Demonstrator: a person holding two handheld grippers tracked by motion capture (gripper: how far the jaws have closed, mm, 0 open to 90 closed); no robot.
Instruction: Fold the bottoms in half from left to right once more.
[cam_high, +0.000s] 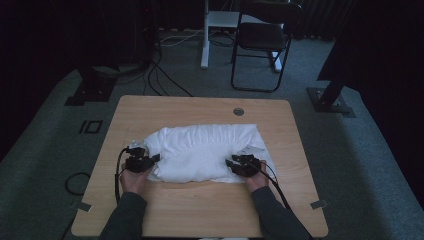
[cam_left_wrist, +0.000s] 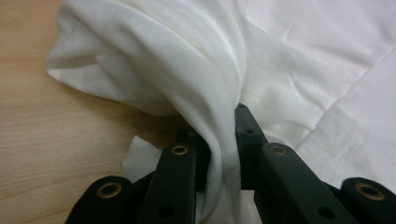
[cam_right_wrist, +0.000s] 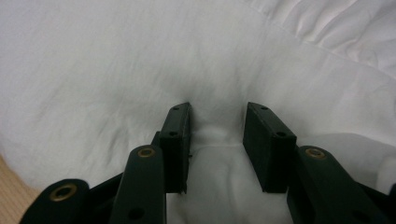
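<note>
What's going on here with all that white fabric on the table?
A person seated at a light wooden table is working on a bunched white cloth with a black two-jaw gripper in each hand. The left gripper is clamped on a gathered fold at the cloth's left end. The right gripper is at the cloth's right end with cloth between its jaws, which stand apart; whether they grip it is hard to tell. The cloth lies rumpled, not yet spread or folded.

The white cloth (cam_left_wrist: 280, 70) runs past the left gripper view's top edge.
</note>
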